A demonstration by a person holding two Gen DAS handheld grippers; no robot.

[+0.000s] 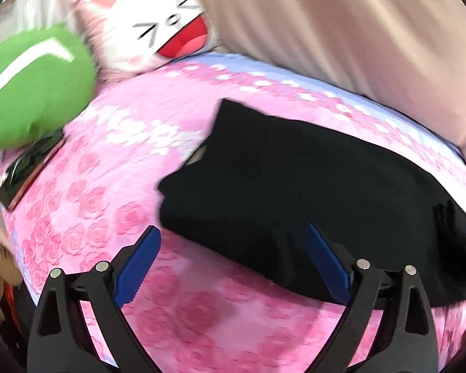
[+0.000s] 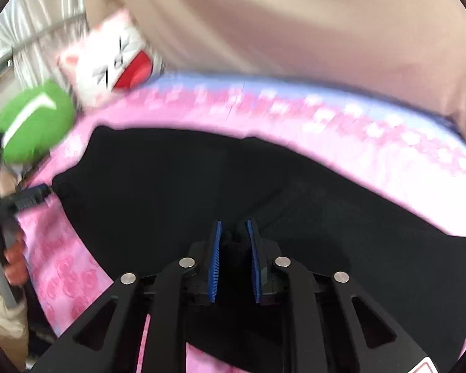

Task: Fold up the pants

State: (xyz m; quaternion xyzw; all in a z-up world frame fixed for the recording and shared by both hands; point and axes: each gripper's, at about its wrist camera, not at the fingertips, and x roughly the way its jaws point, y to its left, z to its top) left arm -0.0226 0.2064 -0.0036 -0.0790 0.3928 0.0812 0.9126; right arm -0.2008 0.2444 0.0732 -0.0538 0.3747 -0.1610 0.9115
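Pants [image 2: 202, 186], black and partly folded, lie on the pink rose-print bed cover [image 1: 115, 192] with their long axis running across both views. The right claw [image 2: 234, 230] sits over them, jaws nearly closed on a pinch of black cloth. The left claw [image 1: 233, 236] hangs wide open and empty at their near left edge, so it looks nearer that end.
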